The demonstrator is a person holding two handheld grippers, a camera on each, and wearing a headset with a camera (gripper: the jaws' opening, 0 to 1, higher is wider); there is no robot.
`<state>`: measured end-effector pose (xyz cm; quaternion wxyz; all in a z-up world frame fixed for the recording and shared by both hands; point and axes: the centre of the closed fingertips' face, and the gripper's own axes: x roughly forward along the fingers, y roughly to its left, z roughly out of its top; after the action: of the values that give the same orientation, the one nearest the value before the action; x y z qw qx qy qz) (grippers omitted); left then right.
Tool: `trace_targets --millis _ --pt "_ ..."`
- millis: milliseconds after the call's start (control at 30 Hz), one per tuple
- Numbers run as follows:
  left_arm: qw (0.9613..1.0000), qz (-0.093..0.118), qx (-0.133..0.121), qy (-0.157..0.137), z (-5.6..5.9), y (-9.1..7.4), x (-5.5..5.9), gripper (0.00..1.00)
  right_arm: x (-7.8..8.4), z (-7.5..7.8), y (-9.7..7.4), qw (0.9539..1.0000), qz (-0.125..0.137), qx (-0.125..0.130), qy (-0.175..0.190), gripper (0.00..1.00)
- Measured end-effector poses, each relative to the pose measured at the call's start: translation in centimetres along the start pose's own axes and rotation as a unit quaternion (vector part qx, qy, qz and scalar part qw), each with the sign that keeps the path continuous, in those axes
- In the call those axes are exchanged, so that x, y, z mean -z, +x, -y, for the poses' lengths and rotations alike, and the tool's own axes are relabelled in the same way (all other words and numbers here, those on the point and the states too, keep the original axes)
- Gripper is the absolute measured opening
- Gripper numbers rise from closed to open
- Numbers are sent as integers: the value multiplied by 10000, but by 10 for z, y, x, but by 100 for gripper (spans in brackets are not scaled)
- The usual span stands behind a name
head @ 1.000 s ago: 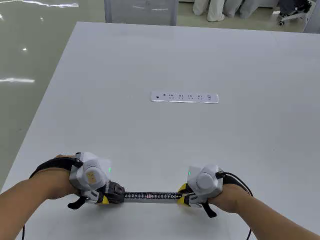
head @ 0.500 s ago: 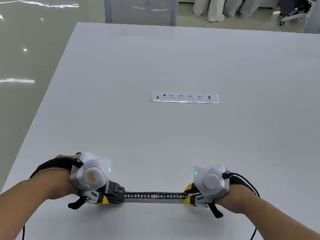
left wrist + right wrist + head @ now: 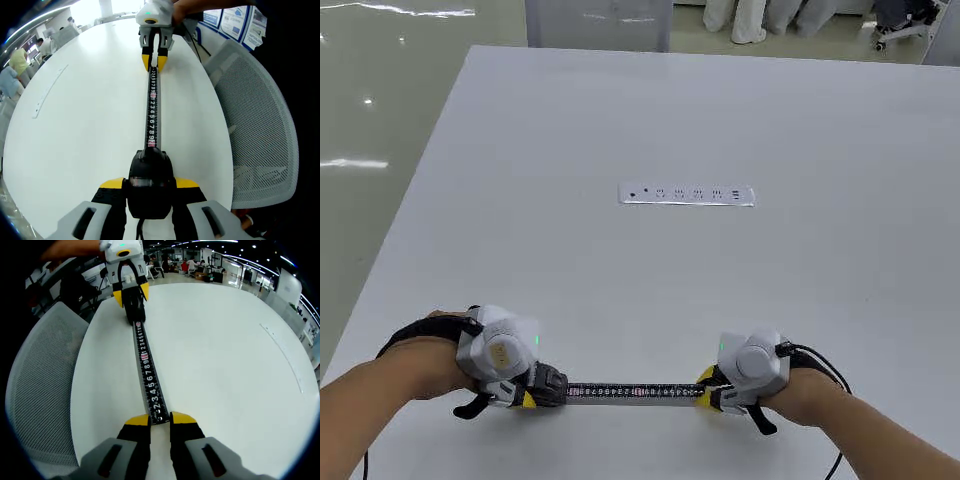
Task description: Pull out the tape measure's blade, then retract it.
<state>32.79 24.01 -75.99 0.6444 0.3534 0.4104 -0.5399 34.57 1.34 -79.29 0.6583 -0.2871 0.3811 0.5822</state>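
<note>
A black tape measure case (image 3: pixel 549 386) (image 3: pixel 149 182) (image 3: pixel 134 311) sits low over the white table near its front edge, with my left gripper (image 3: pixel 533 390) (image 3: pixel 149 181) (image 3: pixel 130 294) shut on it. Its blade (image 3: pixel 632 392) (image 3: pixel 152 111) (image 3: pixel 148 373), printed with numbers, runs straight out to the right. My right gripper (image 3: pixel 708 391) (image 3: pixel 159 418) (image 3: pixel 152 61) is shut on the blade's tip. The blade lies close above the table top between the two grippers.
A white power strip (image 3: pixel 687 195) lies flat at the table's middle. The white table (image 3: pixel 650 270) stretches far beyond it. A grey mesh chair (image 3: pixel 255 125) (image 3: pixel 42 370) stands at the table's near edge, behind the grippers.
My right gripper has moved to the right with the blade's tip, so more blade is out of the case. The left gripper and case have stayed in place.
</note>
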Motion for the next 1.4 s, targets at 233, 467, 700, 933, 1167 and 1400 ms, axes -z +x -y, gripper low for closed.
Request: trace_targets --millis 233,467,700,933,1167,1400 --pt "10000 -7 -2 -3 0 -1 0 31 9 3 -5 10000 -45 21 12 12" --pt "10000 -20 6 6 1 0 -1 31 17 3 -7 9999 -73 34 61 12" --pt "10000 -18 8 7 0 0 -1 31 21 4 -10 9999 -74 63 102 13" --pt "10000 -14 -3 5 0 0 -1 31 22 5 -12 9999 -92 71 101 13" --pt "10000 -4 -41 10 1 1 -2 31 22 4 -11 9998 -98 42 194 13" --pt "10000 14 -45 24 1 1 -2 31 23 4 -10 9998 -139 29 132 13"
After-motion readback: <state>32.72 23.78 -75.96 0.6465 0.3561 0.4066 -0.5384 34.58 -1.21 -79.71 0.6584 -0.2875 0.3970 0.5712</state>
